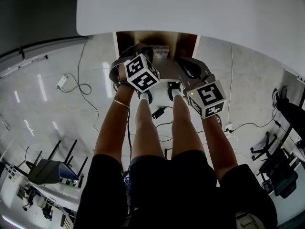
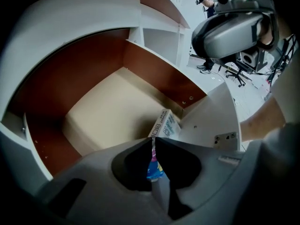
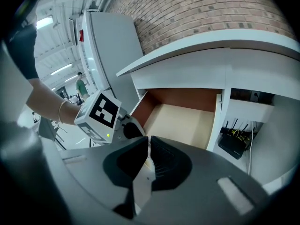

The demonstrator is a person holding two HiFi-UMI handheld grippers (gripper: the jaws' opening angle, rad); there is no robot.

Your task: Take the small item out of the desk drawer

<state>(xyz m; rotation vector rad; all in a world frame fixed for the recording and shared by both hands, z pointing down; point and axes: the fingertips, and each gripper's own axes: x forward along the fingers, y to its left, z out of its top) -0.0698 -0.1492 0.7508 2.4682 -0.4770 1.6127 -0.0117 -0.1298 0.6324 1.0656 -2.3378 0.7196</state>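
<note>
Left claw (image 2: 153,142) clenched on a small white box (image 2: 165,124) (blue print); right claw (image 3: 148,149) nearly closed.

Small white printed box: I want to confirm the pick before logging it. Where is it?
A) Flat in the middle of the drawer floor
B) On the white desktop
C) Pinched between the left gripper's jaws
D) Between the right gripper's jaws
C: in the left gripper view the small white printed box sticks up from between the closed jaws of the left gripper, its blue end showing between them.
</note>
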